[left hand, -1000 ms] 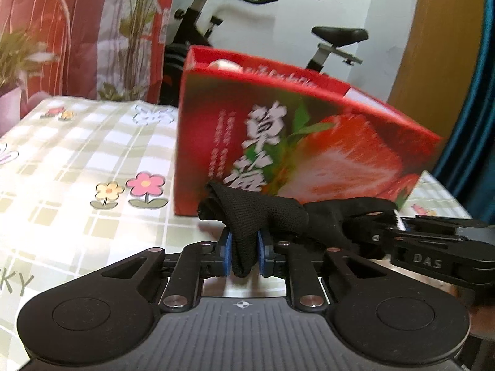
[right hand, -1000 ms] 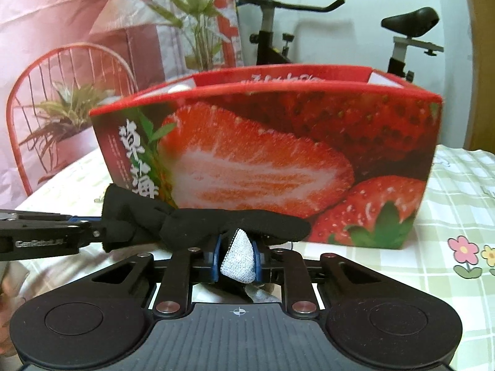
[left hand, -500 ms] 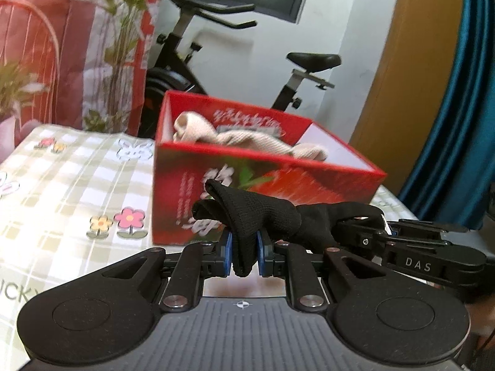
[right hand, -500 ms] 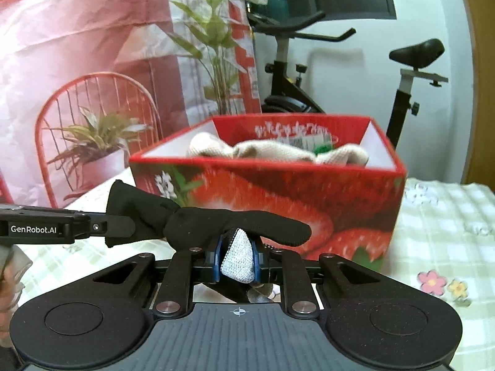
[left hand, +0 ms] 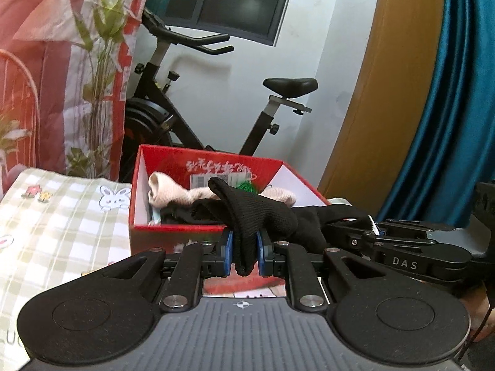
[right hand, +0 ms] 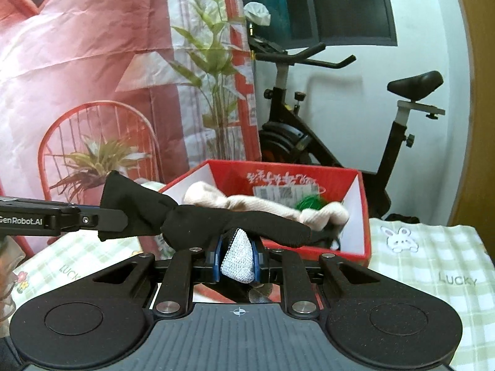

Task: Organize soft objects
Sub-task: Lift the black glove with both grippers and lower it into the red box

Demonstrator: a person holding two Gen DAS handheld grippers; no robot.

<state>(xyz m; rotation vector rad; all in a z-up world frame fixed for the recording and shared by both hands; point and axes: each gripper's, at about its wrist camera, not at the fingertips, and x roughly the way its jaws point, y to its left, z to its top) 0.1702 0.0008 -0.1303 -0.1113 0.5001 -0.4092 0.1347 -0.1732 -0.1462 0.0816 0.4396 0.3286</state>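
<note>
The black sock point(left hand: 263, 216) stretches level between both grippers, above the near rim of the red strawberry box point(left hand: 173, 228) on the desk point(left hand: 62, 225). The left gripper point(left hand: 244, 249) pinches 1 end, the right gripper point(right hand: 236, 258) the other. Only the right view shows its grey-white toe patch point(right hand: 238, 262).

My two grippers, left point(left hand: 244, 252) and right point(right hand: 237, 261), hold a sock point(left hand: 263, 216) stretched between them, before the box point(left hand: 161, 232) on the worktop point(left hand: 62, 222). Socks point(right hand: 266, 205) lie in the box; a bike point(right hand: 309, 142) stands behind it.
</note>
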